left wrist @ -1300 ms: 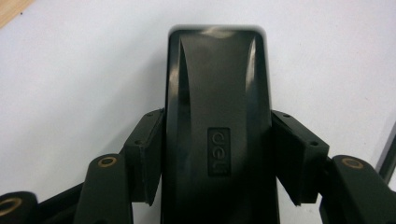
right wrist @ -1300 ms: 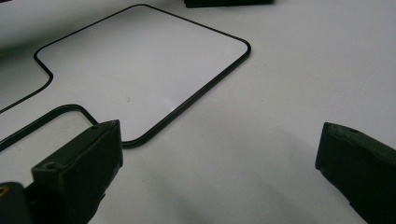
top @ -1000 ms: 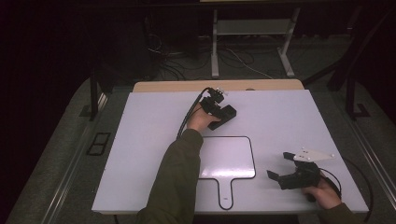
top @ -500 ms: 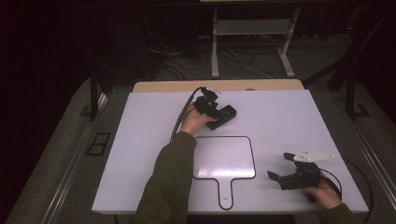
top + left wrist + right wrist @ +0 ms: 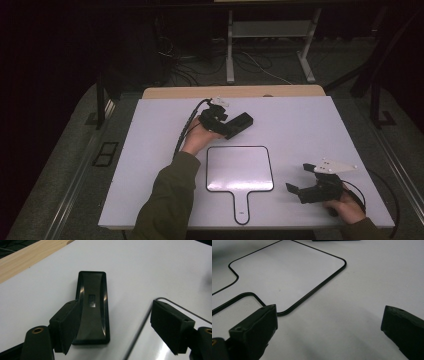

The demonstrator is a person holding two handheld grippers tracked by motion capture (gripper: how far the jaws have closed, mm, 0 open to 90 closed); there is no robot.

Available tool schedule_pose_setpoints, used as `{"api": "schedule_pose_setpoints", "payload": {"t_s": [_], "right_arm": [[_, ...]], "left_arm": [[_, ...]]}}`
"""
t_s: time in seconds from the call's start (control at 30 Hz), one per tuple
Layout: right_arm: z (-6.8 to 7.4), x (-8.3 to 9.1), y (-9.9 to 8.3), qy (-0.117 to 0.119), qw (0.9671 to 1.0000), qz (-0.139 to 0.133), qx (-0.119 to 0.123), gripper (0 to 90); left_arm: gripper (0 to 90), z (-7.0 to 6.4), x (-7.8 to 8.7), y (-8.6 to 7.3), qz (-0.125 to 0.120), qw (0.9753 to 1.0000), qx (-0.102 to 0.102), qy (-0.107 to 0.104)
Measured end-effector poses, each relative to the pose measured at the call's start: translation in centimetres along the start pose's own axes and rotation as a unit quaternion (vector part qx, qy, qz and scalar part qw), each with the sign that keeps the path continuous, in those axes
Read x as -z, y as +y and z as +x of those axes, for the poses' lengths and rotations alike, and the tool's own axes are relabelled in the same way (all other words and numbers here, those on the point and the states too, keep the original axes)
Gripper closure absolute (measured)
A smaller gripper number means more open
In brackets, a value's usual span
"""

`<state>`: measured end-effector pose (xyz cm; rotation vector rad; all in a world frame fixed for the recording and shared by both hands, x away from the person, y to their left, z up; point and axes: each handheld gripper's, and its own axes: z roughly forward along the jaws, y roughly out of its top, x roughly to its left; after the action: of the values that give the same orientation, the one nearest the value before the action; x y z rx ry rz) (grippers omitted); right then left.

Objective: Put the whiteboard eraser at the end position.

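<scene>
the left gripper (image 5: 231,123) is matt black, with a black cable trailing off it and a small pale plate on top. its jaws are blocky pads with small screw holes, brass-coloured bushings behind them. the right gripper (image 5: 305,182) is black under a grey three-cornered plate. an olive-green sleeve (image 5: 167,200) covers the left forearm.

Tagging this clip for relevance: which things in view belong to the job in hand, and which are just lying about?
In the job:
- black block, lying flat on the table, left gripper open around its near end
- paddle outline drawn on the table, probably the target

Lying about:
- right gripper, open, idle at the near right
- wooden board behind the table
- floor cables
</scene>
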<state>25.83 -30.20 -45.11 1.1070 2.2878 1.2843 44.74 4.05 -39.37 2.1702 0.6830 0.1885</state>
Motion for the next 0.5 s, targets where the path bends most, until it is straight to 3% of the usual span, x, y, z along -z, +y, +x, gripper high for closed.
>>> {"api": "schedule_pose_setpoints", "payload": {"t_s": [0.3, 0.5], "right_arm": [[0.2, 0.0, 0.0, 0.006, 0.9999, 0.000, 0.010, 0.0], [0.3, -0.1, 0.1, 0.009, 0.9999, 0.002, 0.013, 0.0]], "left_arm": [[21.5, -1.3, 2.7, -2.1, -0.015, 0.9998, -0.007, -0.005], [18.5, -2.3, 3.9, -3.8, -0.030, 0.9995, 0.004, -0.002]]}}
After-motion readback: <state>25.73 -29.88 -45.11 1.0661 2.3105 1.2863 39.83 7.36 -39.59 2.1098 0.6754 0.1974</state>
